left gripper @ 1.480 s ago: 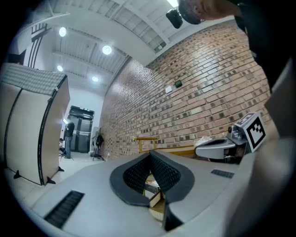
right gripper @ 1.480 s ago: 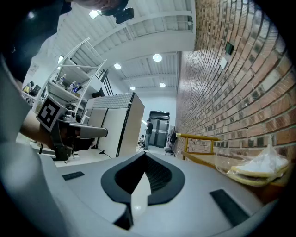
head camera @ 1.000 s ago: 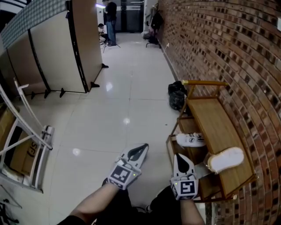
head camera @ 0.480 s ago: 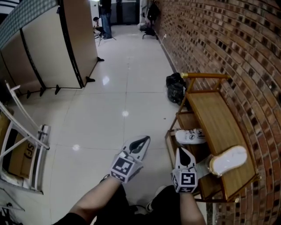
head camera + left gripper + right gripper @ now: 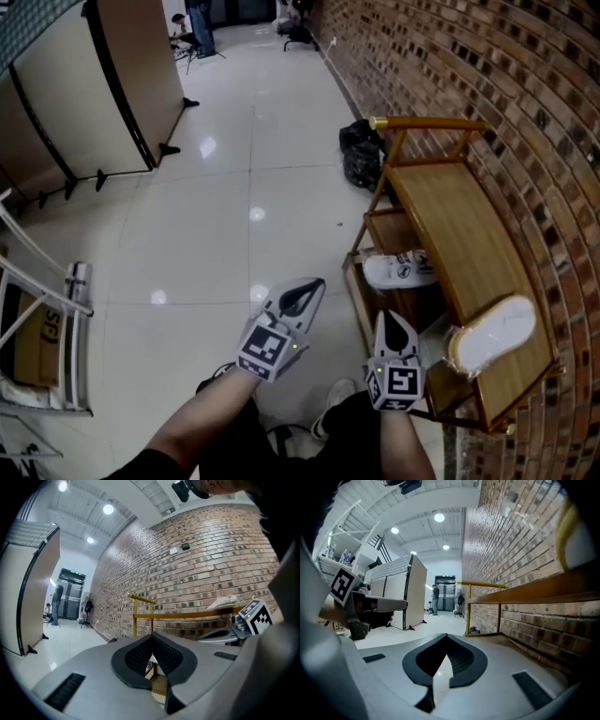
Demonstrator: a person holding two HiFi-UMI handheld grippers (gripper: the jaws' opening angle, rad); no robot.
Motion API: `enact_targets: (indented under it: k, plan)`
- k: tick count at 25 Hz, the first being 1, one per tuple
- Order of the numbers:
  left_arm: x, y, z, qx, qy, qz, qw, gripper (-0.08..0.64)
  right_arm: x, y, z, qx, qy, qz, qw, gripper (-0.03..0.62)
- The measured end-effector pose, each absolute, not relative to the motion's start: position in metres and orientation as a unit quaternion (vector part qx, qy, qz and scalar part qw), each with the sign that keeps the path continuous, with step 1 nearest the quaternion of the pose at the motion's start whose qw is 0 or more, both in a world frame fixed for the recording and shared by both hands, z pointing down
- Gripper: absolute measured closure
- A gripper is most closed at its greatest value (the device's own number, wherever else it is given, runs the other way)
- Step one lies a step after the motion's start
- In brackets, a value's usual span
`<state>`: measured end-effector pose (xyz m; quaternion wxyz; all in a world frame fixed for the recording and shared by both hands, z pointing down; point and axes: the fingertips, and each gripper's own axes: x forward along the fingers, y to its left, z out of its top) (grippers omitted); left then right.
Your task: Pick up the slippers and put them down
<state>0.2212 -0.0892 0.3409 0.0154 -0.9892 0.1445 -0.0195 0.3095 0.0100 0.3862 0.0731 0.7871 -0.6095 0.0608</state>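
Observation:
A white slipper (image 5: 399, 270) lies on the lower shelf of a wooden rack (image 5: 441, 211) that stands against the brick wall. A second white slipper (image 5: 491, 335) lies sole-up on the rack's top board, near its front end; in the left gripper view it shows as a pale shape (image 5: 225, 603). My left gripper (image 5: 305, 289) is shut and empty over the floor, left of the rack; its jaws (image 5: 152, 637) meet at the tips. My right gripper (image 5: 394, 321) is shut and empty too, beside the rack's near corner, with its jaw tips (image 5: 446, 637) together.
A black bag (image 5: 359, 153) sits on the white tiled floor at the rack's far end. Beige partition panels (image 5: 94, 84) on feet stand at the left. A white metal frame (image 5: 42, 281) and a cardboard box (image 5: 28, 339) are at the near left. People stand far down the corridor (image 5: 199, 21).
Both grippers have sunk lower and come a little nearer the rack. The view has tipped down, so the rack sits higher in the picture. The slippers have not moved.

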Motion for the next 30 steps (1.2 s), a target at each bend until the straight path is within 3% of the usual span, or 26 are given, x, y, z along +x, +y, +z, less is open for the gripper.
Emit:
enact_targets:
  k: [5, 15, 20, 30]
  plan:
    - [0.242, -0.101, 0.371, -0.989, 0.145, -0.033, -0.016, 0.557, 0.325, 0.007, 0.406, 0.807, -0.583, 0.089, 0.036, 0.584]
    - [0.284, -0.114, 0.415, -0.990, 0.119, -0.061, -0.047, 0.558, 0.345, 0.001, 0.427, 0.823, -0.559, 0.099, 0.025, 0.584]
    - [0.313, -0.115, 0.449, -0.970, 0.090, -0.087, -0.208, 0.541, 0.341, 0.001, 0.431, 0.819, -0.564, 0.095, 0.040, 0.584]
    - [0.363, -0.141, 0.471, -0.870, 0.043, -0.060, -0.487, 0.253, 0.346, 0.002, 0.424, 0.820, -0.565, 0.082, 0.034, 0.584]
